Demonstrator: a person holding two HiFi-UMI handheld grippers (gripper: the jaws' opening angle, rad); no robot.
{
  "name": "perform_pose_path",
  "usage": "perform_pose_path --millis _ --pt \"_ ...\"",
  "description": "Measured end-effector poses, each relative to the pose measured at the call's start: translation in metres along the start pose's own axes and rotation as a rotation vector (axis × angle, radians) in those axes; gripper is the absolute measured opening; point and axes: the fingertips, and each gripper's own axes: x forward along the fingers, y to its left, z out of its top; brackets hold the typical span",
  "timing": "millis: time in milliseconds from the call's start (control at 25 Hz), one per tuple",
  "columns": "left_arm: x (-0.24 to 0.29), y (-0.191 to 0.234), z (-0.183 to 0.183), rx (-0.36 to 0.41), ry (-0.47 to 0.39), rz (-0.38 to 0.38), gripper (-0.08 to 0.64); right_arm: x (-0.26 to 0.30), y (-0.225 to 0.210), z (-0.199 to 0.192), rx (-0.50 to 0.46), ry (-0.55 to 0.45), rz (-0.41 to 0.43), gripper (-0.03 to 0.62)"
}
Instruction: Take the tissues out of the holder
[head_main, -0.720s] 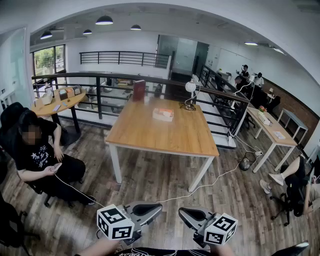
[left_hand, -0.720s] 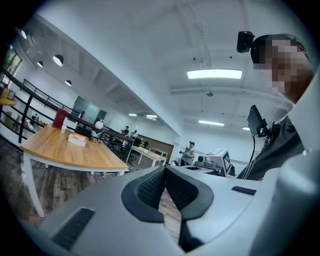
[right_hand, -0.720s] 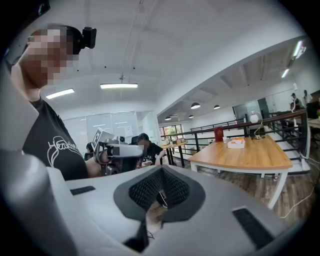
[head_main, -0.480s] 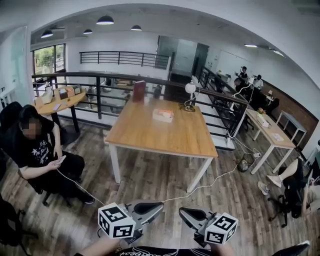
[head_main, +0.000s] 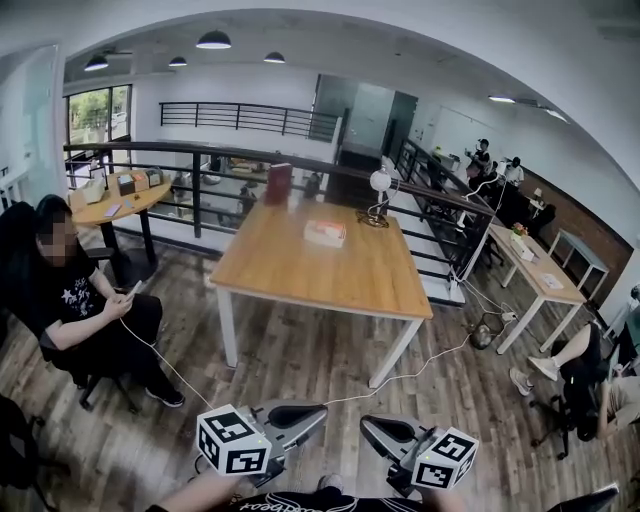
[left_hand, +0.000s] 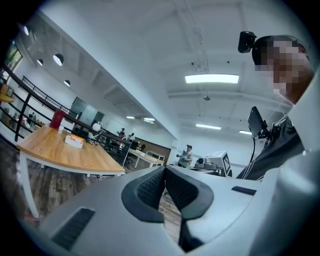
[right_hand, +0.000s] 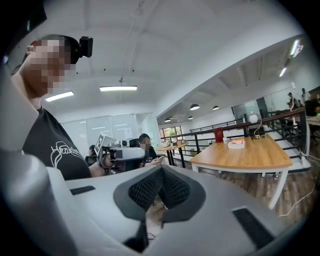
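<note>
The tissue holder (head_main: 326, 232), a low white box with an orange top, sits toward the far side of the wooden table (head_main: 300, 275), well ahead of me. Both grippers hang low in the head view, far short of the table and tips facing each other. My left gripper (head_main: 320, 411) is shut with nothing between its pads. My right gripper (head_main: 364, 423) is shut and empty too. In the left gripper view the jaws (left_hand: 164, 171) meet, with the holder (left_hand: 76, 141) small at the left. The right gripper (right_hand: 161, 172) sees the holder (right_hand: 236, 143) on the table at the right.
A person (head_main: 80, 300) sits on a chair left of the table with a phone, its cable (head_main: 170, 370) trailing across the wood floor. On the table stand a red box (head_main: 278, 182) and a white lamp (head_main: 380, 190). A railing (head_main: 200, 160) runs behind; more desks (head_main: 540, 272) and people (head_main: 590, 370) are at the right.
Both grippers stay shut in the same place at the bottom of the head view. The scene has shifted slightly, and the seated person has raised the phone.
</note>
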Motion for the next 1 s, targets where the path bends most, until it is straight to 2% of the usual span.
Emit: perform_pose_path --millis 240,520,720,1000 --pt "0.014 0.01 0.0 0.016 0.014 0.005 0.013 0.009 -0.023 -0.002 0.005 0.012 0.009 0.017" --pt "0.025 0.057 0.006 0.004 0.019 0.073 0.014 0.045 -0.059 0.002 0.017 0.02 0.08 0.017" --pt "0.058 0.097 0.016 -0.008 0.032 0.113 0.014 0.064 -0.111 0.012 0.043 0.013 0.118 0.017" --pt "0.138 0.164 0.026 -0.036 0.088 0.137 0.013 0.083 -0.214 0.033 0.09 0.002 0.142 0.017"
